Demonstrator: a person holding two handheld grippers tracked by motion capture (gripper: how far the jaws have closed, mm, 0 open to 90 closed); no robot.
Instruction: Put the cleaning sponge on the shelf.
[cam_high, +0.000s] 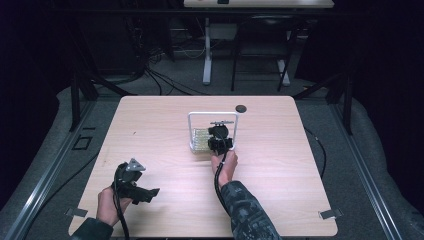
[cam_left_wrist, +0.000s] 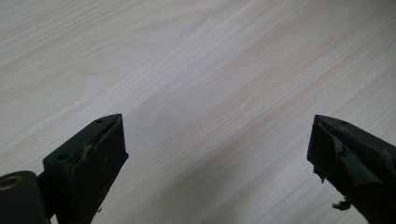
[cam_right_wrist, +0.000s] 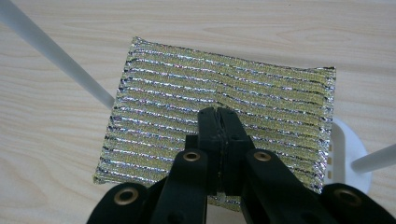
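A gold and silver striped scouring cloth lies on the wooden table, at the foot of a white wire frame. In the high view the cloth shows just left of my right gripper. In the right gripper view that gripper is shut, jaws pressed flat together, its tips over the middle of the cloth. A faint pucker runs up from the tips; whether they pinch the fabric I cannot tell. My left gripper rests near the table's front left, jaws wide open over bare wood.
The frame's white rods and round white foot stand close around the cloth. A small dark disc lies near the table's far edge. Table legs, cables and dark stands fill the floor beyond.
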